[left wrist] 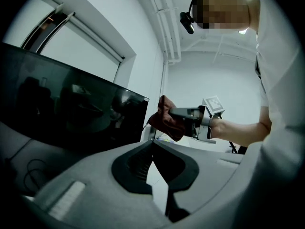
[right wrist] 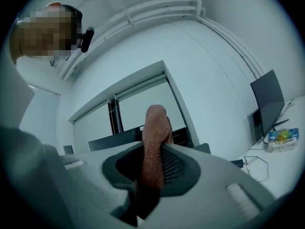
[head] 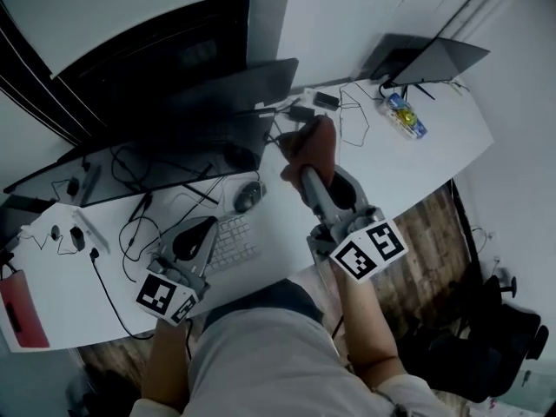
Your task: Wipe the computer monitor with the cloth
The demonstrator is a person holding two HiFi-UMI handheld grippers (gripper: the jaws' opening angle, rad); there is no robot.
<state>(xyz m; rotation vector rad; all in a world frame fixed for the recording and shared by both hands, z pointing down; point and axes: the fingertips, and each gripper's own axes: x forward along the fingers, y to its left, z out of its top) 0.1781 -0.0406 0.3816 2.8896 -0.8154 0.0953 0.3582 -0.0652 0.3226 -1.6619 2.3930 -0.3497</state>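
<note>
A dark monitor (head: 174, 120) stands on the white desk (head: 417, 168), left of centre in the head view. My right gripper (head: 306, 165) is shut on a reddish-brown cloth (head: 311, 140), held up just off the screen's right edge. In the right gripper view the cloth (right wrist: 155, 147) stands up between the jaws. The left gripper view shows the screen (left wrist: 62, 113) to the left, with the cloth (left wrist: 167, 123) and right gripper (left wrist: 177, 114) beside its right edge. My left gripper (head: 208, 224) hangs over the keyboard, its jaws together on nothing.
A white keyboard (head: 233, 241) and a mouse (head: 248, 195) lie in front of the monitor. Cables (head: 347, 111) trail across the desk's middle. A second screen (head: 434, 59) and a blue packet (head: 406, 115) sit at the far right. A black chair (head: 486, 346) stands at lower right.
</note>
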